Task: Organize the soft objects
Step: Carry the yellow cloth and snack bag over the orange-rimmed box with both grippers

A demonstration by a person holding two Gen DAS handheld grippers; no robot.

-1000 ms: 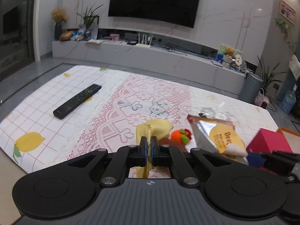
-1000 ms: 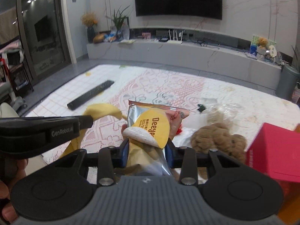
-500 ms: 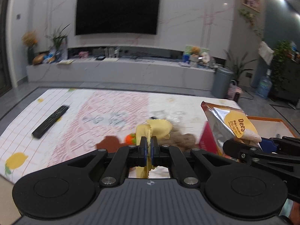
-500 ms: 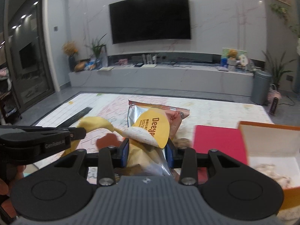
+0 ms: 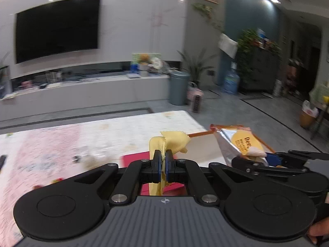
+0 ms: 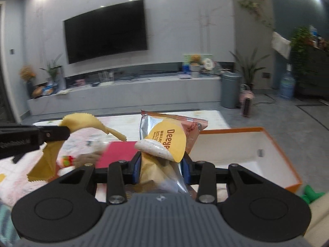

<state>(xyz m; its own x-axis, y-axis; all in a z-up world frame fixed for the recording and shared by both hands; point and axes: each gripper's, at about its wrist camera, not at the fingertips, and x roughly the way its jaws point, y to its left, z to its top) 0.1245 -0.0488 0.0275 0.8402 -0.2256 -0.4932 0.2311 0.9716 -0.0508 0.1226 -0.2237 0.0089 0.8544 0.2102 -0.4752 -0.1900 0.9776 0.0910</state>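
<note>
My left gripper is shut on a thin yellow cloth that flops over its tips; the same yellow cloth and left gripper show at the left of the right wrist view. My right gripper is shut on a silver and orange snack bag, which stands upright between the blue pads. That snack bag appears at the right of the left wrist view. An open orange box with a white inside lies just right of the bag, its red lid to the left.
A patterned cloth covers the table. A brown plush toy and a small orange knitted toy lie by the red lid. Something green sits beside the box's near corner. A long TV bench and grey bin stand beyond.
Both grippers have swung to the right with their loads. The remote has left the views and the open orange box has come into view; the grips are unchanged.
</note>
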